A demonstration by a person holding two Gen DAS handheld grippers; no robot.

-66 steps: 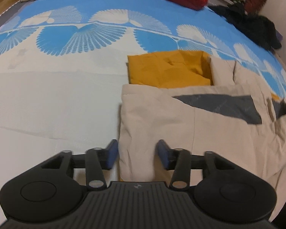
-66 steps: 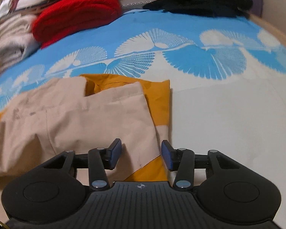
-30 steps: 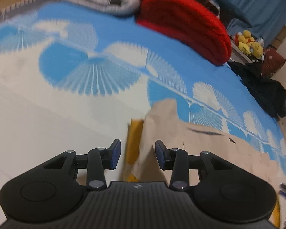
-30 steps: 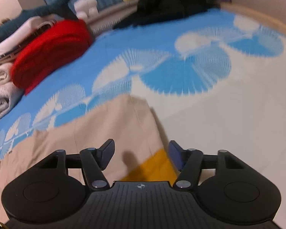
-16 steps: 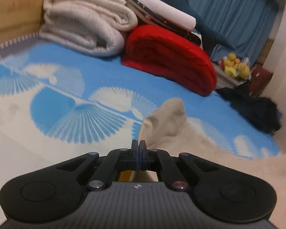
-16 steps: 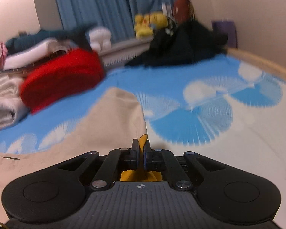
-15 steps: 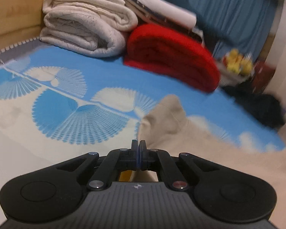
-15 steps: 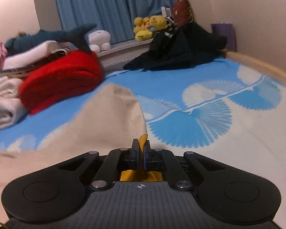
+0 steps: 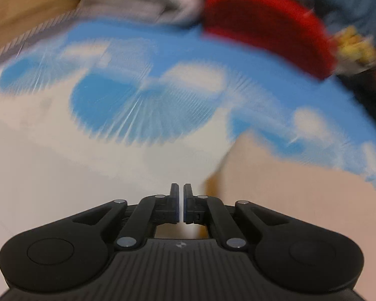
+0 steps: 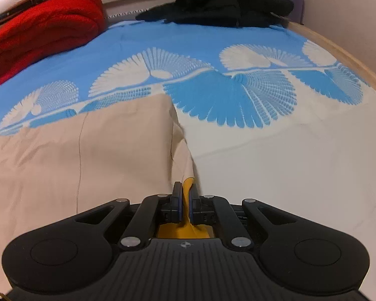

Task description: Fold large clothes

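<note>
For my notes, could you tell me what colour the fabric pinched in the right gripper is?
Mustard yellow fabric, clearest in the right wrist view.

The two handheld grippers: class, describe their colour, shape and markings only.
The left gripper and right gripper match: matte black, ribbed centre with a small emblem, round discs either side, silver rivets on linkage arms, blue-faced fingers. No cables or sleeves show.

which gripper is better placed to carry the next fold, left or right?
Right, probably. The right gripper is shut on the yellow lining of the beige garment, in sharp view. The left gripper is nearly shut with nothing visible between its fingers, and its view is blurred.
</note>
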